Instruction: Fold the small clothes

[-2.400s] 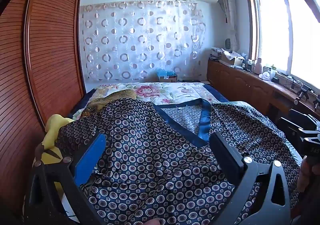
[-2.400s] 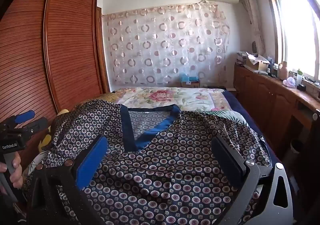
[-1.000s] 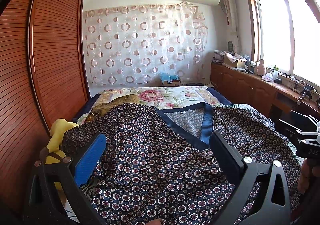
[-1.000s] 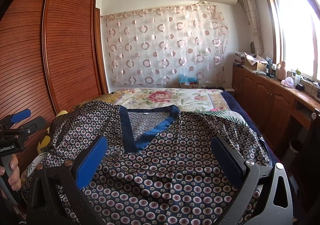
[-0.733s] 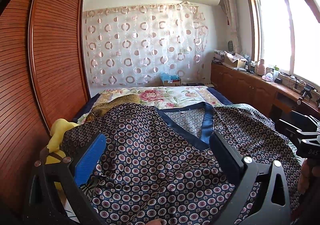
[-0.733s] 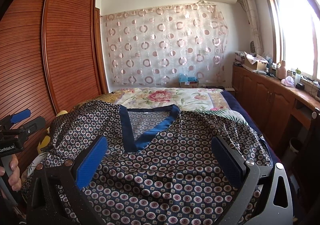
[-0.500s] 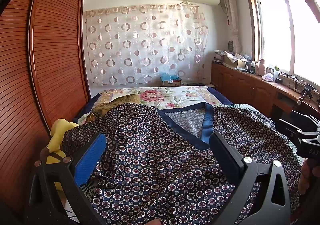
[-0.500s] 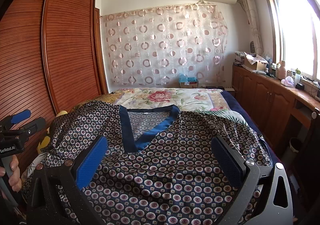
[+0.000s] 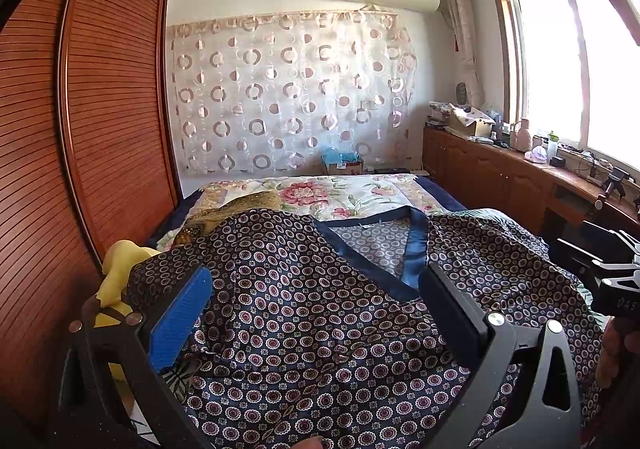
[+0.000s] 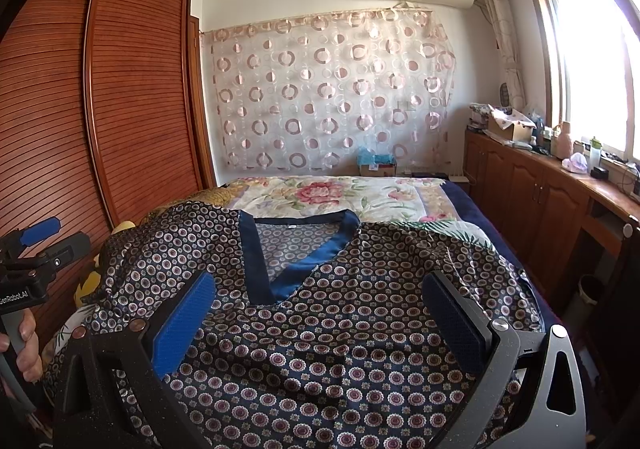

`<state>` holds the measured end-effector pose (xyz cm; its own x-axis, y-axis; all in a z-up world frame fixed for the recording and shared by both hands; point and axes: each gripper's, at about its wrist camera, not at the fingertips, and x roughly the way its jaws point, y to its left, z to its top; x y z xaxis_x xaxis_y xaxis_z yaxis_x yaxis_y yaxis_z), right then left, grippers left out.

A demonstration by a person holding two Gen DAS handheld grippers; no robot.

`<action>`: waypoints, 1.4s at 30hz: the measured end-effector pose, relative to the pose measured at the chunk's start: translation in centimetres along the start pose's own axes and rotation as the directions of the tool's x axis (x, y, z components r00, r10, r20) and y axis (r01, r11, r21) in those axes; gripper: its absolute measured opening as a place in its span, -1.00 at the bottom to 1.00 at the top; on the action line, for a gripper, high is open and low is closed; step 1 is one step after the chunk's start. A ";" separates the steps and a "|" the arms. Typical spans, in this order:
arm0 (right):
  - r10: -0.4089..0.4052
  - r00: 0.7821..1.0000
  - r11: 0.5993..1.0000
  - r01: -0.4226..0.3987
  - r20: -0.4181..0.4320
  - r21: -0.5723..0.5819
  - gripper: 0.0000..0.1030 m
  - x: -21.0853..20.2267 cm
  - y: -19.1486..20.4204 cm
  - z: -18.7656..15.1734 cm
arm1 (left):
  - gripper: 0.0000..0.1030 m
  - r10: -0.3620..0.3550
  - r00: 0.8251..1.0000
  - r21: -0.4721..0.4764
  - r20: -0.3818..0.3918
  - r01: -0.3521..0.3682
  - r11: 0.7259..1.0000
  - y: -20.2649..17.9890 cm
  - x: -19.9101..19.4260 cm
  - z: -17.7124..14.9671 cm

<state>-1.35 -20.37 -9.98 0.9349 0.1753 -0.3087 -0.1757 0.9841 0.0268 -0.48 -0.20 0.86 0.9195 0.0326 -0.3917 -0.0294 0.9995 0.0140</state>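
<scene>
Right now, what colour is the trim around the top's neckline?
Solid blue trim on the patterned top; clearest in the right wrist view.

A dark navy top, printed all over with small round medallions in white and maroon, lies spread front-up across the near end of the bed, its plain blue V-neck band pointing toward the viewer and the neckline open toward the far wall. The cloth is rumpled rather than flat, with soft ridges across the chest and the left shoulder bunched up. Its hem seems to run out of view below.
</scene>
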 end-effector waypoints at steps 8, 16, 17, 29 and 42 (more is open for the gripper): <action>-0.001 1.000 1.000 0.001 0.001 0.001 1.00 0.0 0.0 0.0 | 1.00 0.000 1.000 0.000 0.000 0.000 1.000 -0.1 0.0 0.0; 0.001 1.000 1.000 -0.001 0.000 -0.001 1.00 0.1 0.0 0.1 | 1.00 0.000 1.000 0.000 0.002 0.000 1.000 0.1 -0.4 0.7; 0.002 1.000 1.000 -0.002 0.000 0.000 1.00 0.1 0.0 0.1 | 1.00 -0.001 1.000 0.000 0.003 0.001 1.000 0.1 -0.5 0.6; 0.018 0.999 1.000 -0.018 -0.031 0.006 1.00 1.5 0.2 -0.2 | 1.00 -0.011 0.999 -0.017 -0.052 0.010 1.000 1.7 1.5 -1.0; 0.054 0.997 0.999 -0.054 -0.061 -0.006 1.00 4.1 0.8 0.6 | 1.00 0.003 0.990 -0.022 -0.142 -0.006 1.000 6.6 5.2 -3.5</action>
<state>2.54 -18.85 -10.69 0.9035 0.2259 -0.3644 -0.2281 0.9729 0.0375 2.71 6.54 -4.32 0.8543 0.0355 -0.5186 -0.0439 0.9990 -0.0038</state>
